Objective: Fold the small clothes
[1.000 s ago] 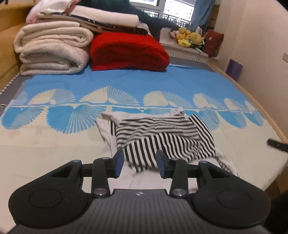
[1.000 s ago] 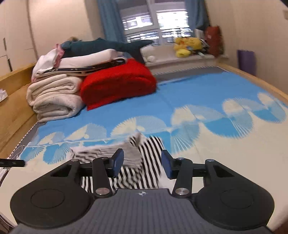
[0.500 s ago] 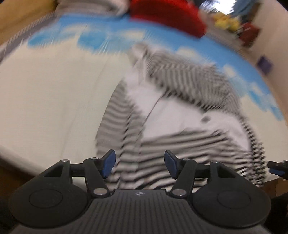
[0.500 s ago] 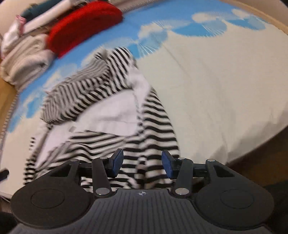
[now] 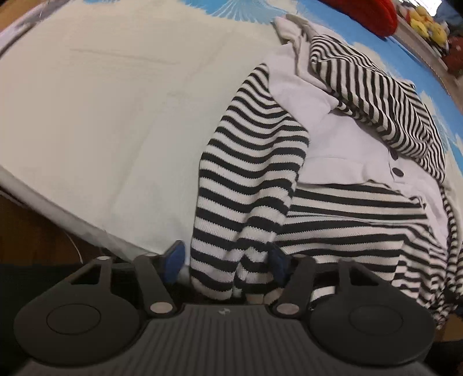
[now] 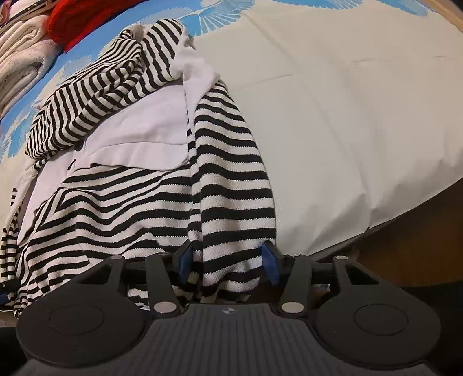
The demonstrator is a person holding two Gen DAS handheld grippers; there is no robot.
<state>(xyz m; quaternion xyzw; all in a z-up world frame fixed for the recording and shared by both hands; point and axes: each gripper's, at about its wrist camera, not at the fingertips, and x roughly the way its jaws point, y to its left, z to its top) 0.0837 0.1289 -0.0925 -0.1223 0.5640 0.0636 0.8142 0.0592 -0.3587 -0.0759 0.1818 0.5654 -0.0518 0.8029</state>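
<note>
- Left tongs [image 5: 225, 260]: pointed steeply down at the bed's near edge, jaws closing. The cuff end of one striped sleeve [image 5: 249, 173] is between them. The pad on the view's right is against the knit, but a sliver of gap is seen at the other pad, so nothing is gripped yet.
- Right tongs [image 6: 227, 260]: likewise pointed down, with the other striped sleeve [image 6: 231, 179] filling the space between the pads. Cloth is met on both sides, but whether it is pinched or only bracketed cannot be told.
- Task item: a black-and-white striped top [image 6: 115, 185] w/ white front panel and dark buttons. It is spread on the bed [image 5: 101, 115], on the plain cream part of the sheet, its lower end at the near edge by both tongs and its upper end toward the blue fan print.
- Progress: judged early. The top is laid out roughly but rumpled; a striped flap is bunched over the white panel at the far end, and both sleeves are draped down along the sides. No neat fold is seen so far.
- Left to do, approx.: sleeves to be secured and drawn in, body smoothed and folded.
- Bkgd: a red blanket [image 6: 75, 20] and folded cream blankets [image 6: 20, 66] are stacked at the bed's far end, well apart from the top.
</note>
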